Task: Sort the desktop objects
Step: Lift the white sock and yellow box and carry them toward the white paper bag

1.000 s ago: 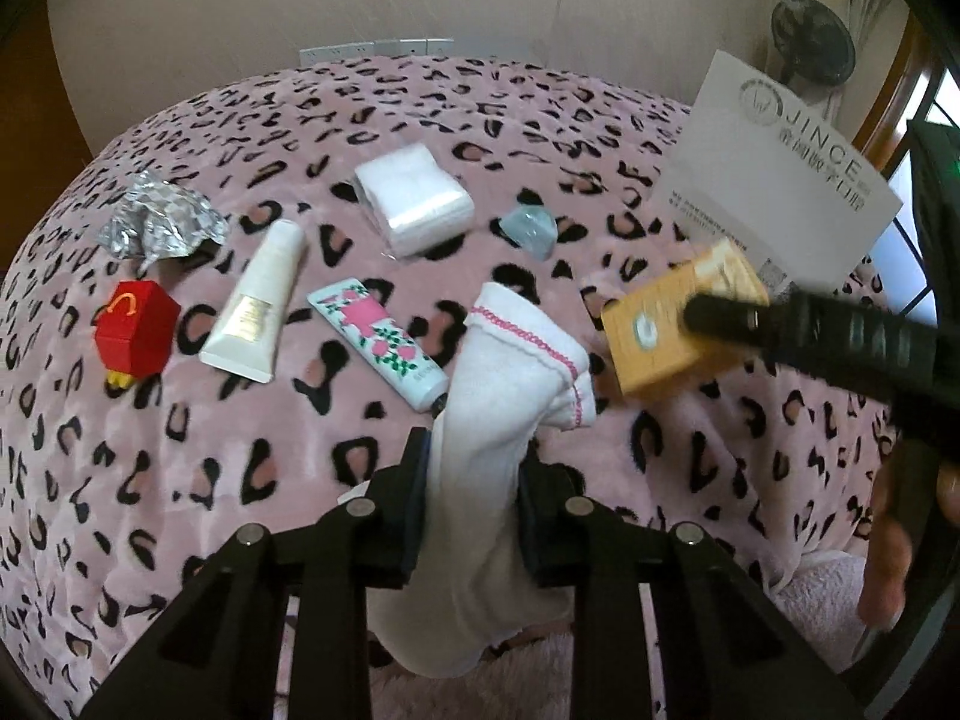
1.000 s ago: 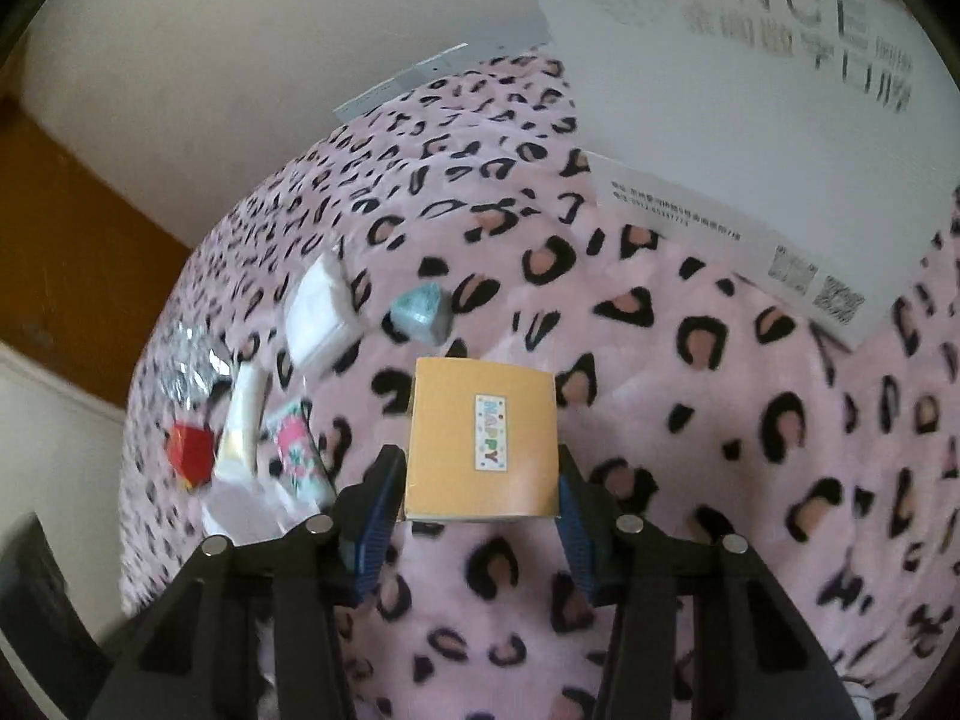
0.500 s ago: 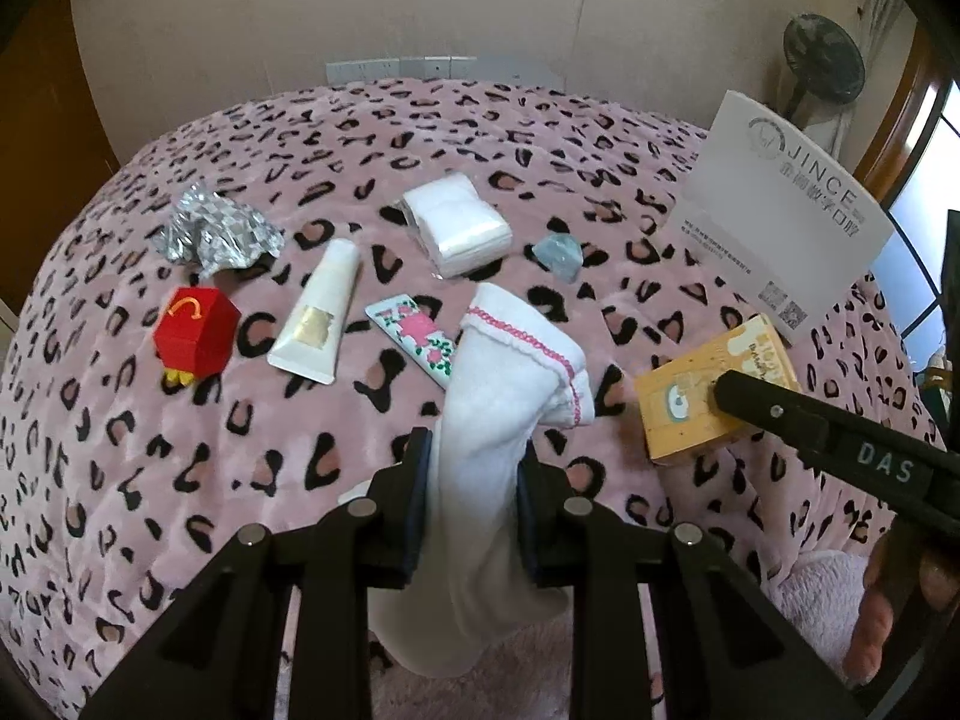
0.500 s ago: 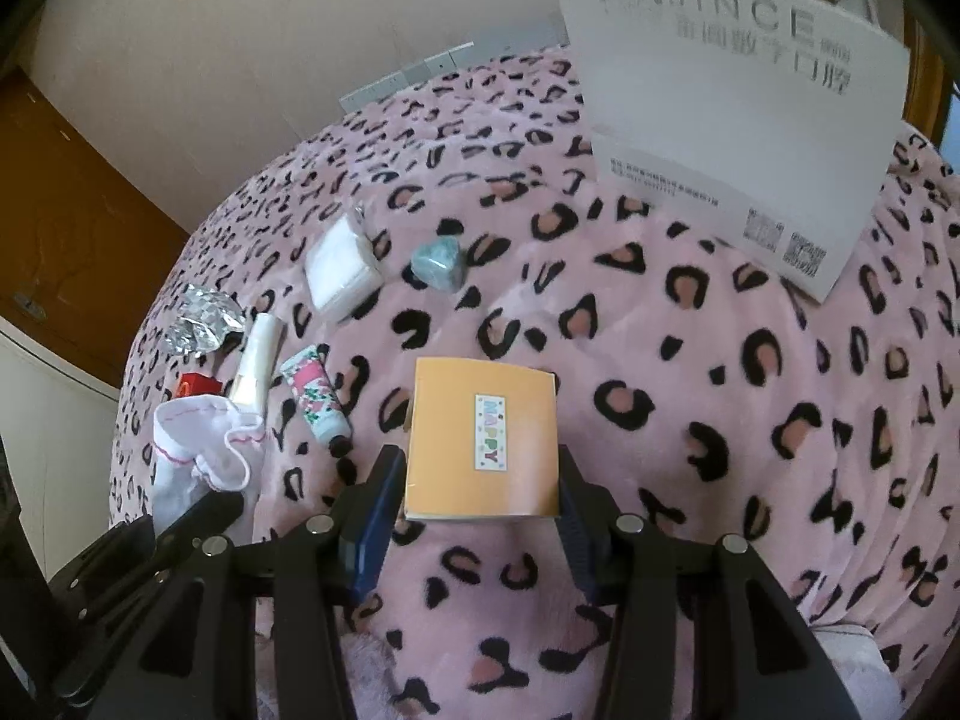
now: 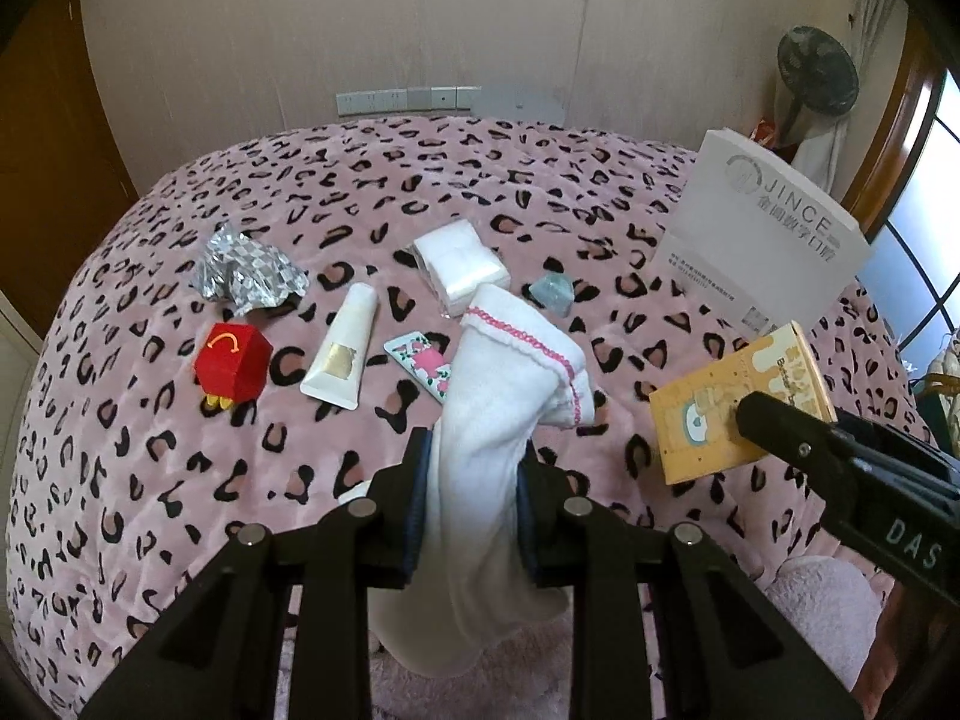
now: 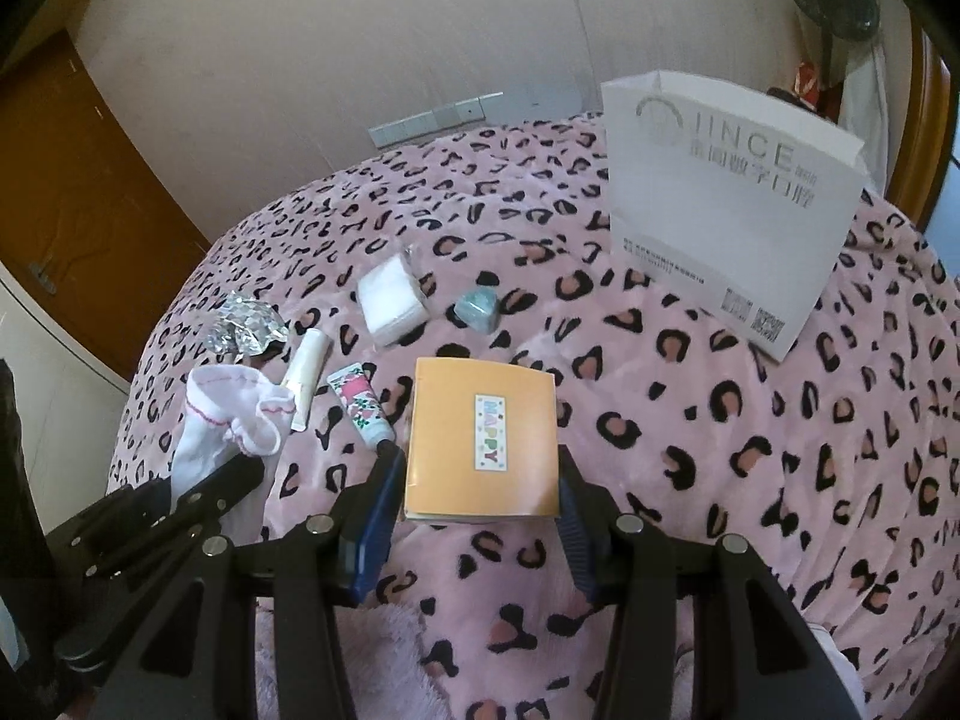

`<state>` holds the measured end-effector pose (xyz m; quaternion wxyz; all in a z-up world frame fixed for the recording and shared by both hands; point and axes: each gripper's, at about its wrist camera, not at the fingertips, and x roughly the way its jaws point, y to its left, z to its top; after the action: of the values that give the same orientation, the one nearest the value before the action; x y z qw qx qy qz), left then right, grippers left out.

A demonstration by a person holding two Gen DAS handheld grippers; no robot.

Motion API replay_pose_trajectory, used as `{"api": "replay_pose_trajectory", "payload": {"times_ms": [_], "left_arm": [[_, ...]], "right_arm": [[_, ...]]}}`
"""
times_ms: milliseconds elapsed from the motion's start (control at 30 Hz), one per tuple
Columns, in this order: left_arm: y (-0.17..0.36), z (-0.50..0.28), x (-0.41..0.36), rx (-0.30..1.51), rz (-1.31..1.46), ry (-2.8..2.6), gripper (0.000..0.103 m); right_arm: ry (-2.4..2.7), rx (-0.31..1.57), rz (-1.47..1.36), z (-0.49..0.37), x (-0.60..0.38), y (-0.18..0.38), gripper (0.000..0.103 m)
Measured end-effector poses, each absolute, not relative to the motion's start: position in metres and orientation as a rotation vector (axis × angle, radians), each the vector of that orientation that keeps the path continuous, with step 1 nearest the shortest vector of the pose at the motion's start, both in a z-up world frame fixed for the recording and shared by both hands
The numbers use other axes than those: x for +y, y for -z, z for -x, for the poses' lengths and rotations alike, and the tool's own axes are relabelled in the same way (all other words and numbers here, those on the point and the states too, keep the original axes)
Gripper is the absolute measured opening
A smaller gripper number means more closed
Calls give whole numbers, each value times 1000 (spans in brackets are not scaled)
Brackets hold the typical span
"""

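Note:
My left gripper (image 5: 474, 462) is shut on a white sock (image 5: 498, 420) with a pink-stitched cuff, held above the near edge of the leopard-print blanket (image 5: 150, 450). My right gripper (image 6: 477, 483) is shut on an orange box (image 6: 480, 438) with a "HAPPY" sticker; the box also shows at the right of the left wrist view (image 5: 732, 402). The sock also shows at the left of the right wrist view (image 6: 228, 420). On the blanket lie a red toy house (image 5: 231, 360), a cream tube (image 5: 342, 354), a floral tube (image 5: 420, 360), a white packet (image 5: 459, 261), a teal lump (image 5: 552, 294) and crumpled foil (image 5: 246, 270).
A white "JINCE" paper bag (image 6: 726, 204) stands upright at the back right of the blanket. A wall with a socket strip (image 5: 408, 99) lies behind. A fan (image 5: 816, 72) stands in the far right corner, and a wooden door (image 6: 78, 204) is at the left.
Both grippers have pulled back and up from the blanket with the sock and the orange box still held; the objects on the blanket look smaller and farther away.

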<state>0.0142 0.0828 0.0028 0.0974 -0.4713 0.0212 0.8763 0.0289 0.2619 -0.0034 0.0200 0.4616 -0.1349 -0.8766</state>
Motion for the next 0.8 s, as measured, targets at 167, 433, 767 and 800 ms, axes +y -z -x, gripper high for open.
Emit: {"api": "replay_pose_trajectory", "payload": {"times_ms": [167, 433, 767, 800], "left_arm": [[-13, -17, 86, 85, 1379, -2609, 25], [-28, -19, 99, 113, 1344, -2612, 25], [-37, -21, 121, 147, 1310, -2586, 25], [-37, -22, 124, 150, 1308, -2583, 25]], "right_arm": [[2737, -408, -1407, -36, 262, -6, 49], [2781, -407, -1370, -47, 272, -21, 49], [2836, -421, -1342, -58, 291, -35, 49], [2842, -422, -1340, -59, 293, -35, 49]]}}
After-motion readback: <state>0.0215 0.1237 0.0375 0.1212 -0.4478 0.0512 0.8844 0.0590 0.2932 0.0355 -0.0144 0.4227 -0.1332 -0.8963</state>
